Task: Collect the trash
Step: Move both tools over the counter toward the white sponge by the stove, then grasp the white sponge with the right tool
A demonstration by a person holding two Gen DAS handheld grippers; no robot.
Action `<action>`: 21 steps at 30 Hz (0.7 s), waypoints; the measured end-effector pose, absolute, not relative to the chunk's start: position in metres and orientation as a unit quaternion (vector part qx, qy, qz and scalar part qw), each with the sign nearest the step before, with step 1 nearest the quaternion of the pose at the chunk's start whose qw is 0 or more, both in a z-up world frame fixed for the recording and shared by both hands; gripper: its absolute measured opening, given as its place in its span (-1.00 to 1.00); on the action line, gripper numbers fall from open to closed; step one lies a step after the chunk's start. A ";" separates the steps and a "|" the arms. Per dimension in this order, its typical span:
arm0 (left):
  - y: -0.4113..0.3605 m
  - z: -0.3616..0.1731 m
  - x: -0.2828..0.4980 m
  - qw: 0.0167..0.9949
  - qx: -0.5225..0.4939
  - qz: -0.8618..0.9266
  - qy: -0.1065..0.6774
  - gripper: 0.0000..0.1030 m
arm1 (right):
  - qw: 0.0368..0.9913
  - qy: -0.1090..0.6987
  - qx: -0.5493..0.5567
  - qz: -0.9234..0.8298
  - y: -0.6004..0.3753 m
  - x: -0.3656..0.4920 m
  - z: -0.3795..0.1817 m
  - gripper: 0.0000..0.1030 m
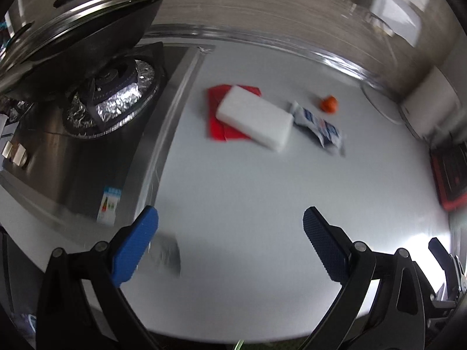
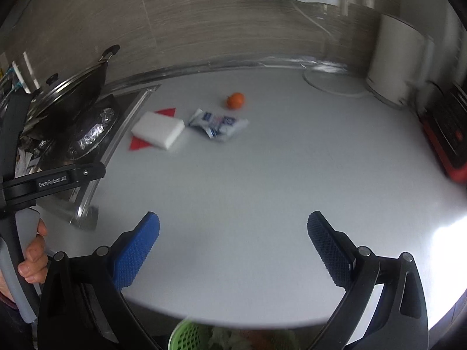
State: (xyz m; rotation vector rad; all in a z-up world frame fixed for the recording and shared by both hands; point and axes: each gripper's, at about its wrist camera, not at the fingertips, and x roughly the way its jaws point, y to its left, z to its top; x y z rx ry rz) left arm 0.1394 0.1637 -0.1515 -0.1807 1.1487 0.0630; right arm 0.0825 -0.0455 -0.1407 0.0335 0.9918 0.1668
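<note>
On the white counter lie a white sponge block on top of red paper, a crumpled blue-and-white wrapper and a small orange peel piece. The right wrist view shows the same sponge, red paper, wrapper and orange piece. My left gripper is open over the near counter, well short of the trash. My right gripper is open too, with nothing between its fingers. A green basket holding scraps shows below the counter edge.
A gas stove with a foil-lined burner and a lidded wok stands to the left. A white kettle and a red-and-black appliance stand at the right. A hand holds the left gripper's handle.
</note>
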 end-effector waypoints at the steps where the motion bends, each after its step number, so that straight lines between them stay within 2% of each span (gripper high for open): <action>1: 0.166 -0.154 0.149 0.835 -0.088 0.032 0.543 0.85 | 0.876 0.475 0.011 0.085 -0.043 0.091 -0.142 0.95; 8: 0.177 -0.168 0.186 0.837 -0.070 0.031 0.542 0.85 | 0.868 0.470 -0.033 0.156 -0.002 0.166 -0.165 0.95; 16: 0.195 -0.182 0.193 0.833 -0.013 -0.005 0.553 0.85 | 0.833 0.477 -0.084 0.268 0.047 0.234 -0.209 0.95; 21: 0.205 -0.190 0.198 0.828 -0.025 -0.026 0.559 0.85 | 0.807 0.482 -0.098 0.326 0.075 0.263 -0.228 0.95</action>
